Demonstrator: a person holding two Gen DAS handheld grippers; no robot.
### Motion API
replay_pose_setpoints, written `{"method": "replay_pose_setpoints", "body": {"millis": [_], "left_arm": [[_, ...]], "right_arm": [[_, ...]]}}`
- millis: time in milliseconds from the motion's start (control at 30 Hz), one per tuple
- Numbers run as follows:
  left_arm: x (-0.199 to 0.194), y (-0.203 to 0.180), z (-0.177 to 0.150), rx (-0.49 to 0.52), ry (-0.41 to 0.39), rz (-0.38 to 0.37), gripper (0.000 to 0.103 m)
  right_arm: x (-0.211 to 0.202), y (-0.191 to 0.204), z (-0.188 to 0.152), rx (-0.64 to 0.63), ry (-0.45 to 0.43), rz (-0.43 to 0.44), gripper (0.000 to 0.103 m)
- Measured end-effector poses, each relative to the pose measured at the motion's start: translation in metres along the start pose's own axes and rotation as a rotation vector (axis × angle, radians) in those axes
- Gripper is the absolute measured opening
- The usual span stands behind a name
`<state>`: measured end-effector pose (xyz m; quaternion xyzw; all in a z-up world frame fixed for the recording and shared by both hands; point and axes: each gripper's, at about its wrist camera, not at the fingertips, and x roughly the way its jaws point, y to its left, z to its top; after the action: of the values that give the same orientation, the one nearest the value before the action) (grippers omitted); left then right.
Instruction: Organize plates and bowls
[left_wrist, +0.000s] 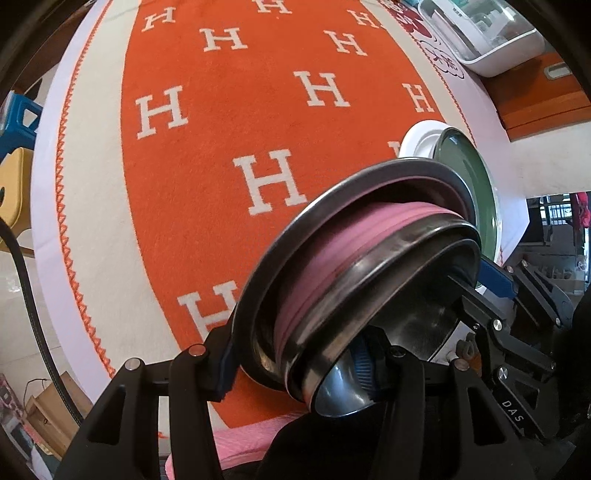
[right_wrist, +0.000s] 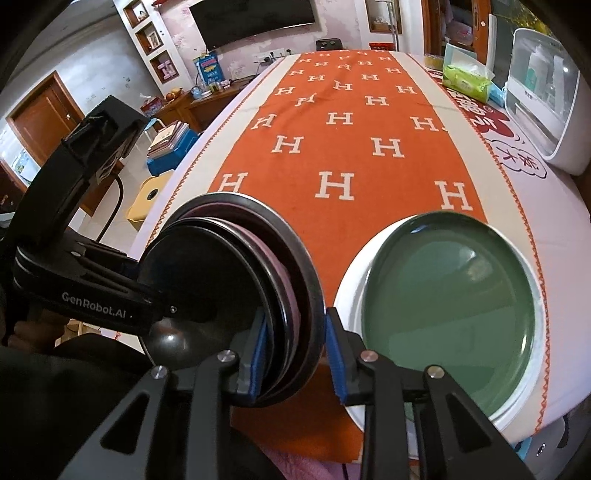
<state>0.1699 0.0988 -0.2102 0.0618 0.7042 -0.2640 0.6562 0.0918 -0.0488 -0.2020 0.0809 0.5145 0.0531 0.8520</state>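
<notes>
Both sets of jaws are clamping the stack of bowls (left_wrist: 354, 280), tipped on edge above the bench (right_wrist: 554, 206): left gripper (left_wrist: 295, 373) and right gripper (right_wrist: 295, 354) gripping rims. Green plate (right_wrist: 450, 310) is lying on a white plate (right_wrist: 349, 288) just beside.

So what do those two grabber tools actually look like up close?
Both are matte black plastic frames with triangular cut-outs and round silver bolt heads. Each finger ends in a ribbed blue rubber pad. The left gripper carries white "GenRobot.AI" lettering on its body, seen from the right gripper; the other view shows "DAS" on the right one. A black cable hangs beside the table edge.
</notes>
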Motion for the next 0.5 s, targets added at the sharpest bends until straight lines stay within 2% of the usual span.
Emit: {"method": "replay_pose_setpoints", "body": {"millis": [267, 500], "left_arm": [[-0.017, -0.022, -0.007, -0.037, -0.044, 0.002, 0.048], [-0.028, -0.055, -0.005, -0.043, -0.093, 0.007, 0.046]], "right_arm": [[-0.021, -0.010, 0.001, -0.055, -0.030, 0.007, 0.029], [-0.043, -0.035, 0.000, -0.075, -0.058, 0.013, 0.029]]}}
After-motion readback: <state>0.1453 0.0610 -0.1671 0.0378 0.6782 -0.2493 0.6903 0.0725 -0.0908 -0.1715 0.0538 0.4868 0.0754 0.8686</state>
